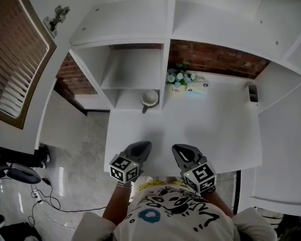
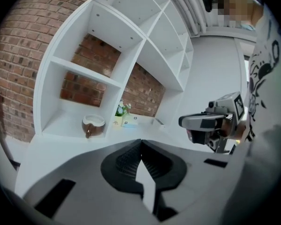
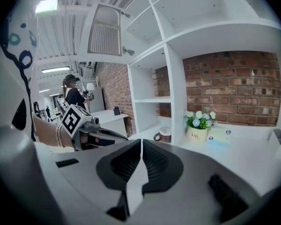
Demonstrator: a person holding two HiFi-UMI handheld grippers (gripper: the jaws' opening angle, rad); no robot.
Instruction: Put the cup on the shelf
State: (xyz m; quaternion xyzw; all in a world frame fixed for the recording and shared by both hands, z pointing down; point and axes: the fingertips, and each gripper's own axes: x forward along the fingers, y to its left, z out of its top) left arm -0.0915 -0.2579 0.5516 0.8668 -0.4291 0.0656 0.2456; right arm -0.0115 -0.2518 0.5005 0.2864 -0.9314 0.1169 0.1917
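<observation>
The cup (image 1: 149,98) stands in the lowest compartment of the shelf (image 1: 135,67), at the back left corner of the table (image 1: 215,129), so the task looks done. The left gripper (image 1: 140,146) and the right gripper (image 1: 180,149) hang by the front edge, jaws pressed together, empty

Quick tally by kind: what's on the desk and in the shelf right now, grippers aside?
Cup: 1
Flower pot: 1
Box: 1
Small dark object: 1
Total: 4
</observation>
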